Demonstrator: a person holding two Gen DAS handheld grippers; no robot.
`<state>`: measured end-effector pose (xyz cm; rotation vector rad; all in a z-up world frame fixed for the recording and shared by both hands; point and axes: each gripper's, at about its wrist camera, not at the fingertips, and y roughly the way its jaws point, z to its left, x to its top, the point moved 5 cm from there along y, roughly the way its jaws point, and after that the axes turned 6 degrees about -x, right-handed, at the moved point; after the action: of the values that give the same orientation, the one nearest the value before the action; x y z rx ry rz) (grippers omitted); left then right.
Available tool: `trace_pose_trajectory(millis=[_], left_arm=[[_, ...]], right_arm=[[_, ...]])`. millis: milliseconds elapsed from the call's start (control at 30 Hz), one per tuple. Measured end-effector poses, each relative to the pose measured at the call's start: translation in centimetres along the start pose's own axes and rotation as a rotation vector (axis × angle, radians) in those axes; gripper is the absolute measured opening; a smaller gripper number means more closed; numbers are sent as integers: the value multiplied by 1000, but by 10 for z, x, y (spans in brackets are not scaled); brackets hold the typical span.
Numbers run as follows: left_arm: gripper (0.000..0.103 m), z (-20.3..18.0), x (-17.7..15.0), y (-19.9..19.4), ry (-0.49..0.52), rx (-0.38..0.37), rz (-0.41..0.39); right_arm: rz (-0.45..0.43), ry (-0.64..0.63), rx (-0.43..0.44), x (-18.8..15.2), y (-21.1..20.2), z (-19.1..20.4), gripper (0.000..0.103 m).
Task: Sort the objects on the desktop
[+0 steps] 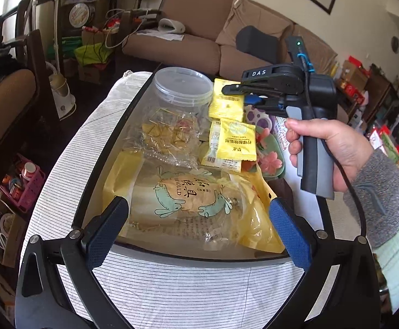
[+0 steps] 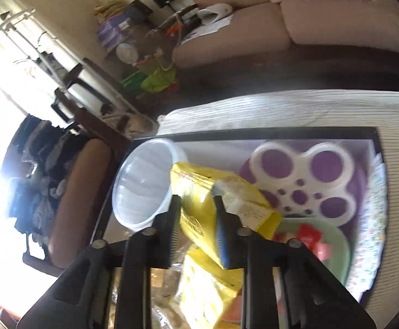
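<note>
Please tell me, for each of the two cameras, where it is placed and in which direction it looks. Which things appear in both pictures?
Left wrist: sits behind the open left tongs, looking over the tray toward the sofa; the right hand and right tongs show.
Right wrist: sits behind the right tongs, shut on a yellow sachet, looking down into the tray.
Shared: clear tub, yellow sachet, tray, sofa.

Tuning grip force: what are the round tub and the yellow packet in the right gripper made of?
Tub: clear rigid plastic by the look, see-through wall, ribbed rim. Yellow packet: glossy printed film, probably plastic or foil laminate; it creases between the right gripper's fingers.
</note>
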<state>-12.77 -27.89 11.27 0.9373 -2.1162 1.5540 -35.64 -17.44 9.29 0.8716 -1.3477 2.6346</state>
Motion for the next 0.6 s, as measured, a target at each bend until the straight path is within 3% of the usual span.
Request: trace_pose_trajectory(millis=[100,200,267,433,600], left_arm=[[103,-2,-1,-2,7,-3,0],[103,-4,-1,-5,10,-3,-6],[103,-3,-1,-7,6,-6,-10],[103,3,-2,-10,-6,0,-10],[103,13,-2,-10,-24,10,-4]], right_arm=[[53,-87,47,-12,-4,22,14],[76,-59,159,-29,-20,31,13],[125,-64,189,-49,-25,35,13],[316,-143,12,-97,-4,27,13],[335,-77,53,-97,-8,24,16]])
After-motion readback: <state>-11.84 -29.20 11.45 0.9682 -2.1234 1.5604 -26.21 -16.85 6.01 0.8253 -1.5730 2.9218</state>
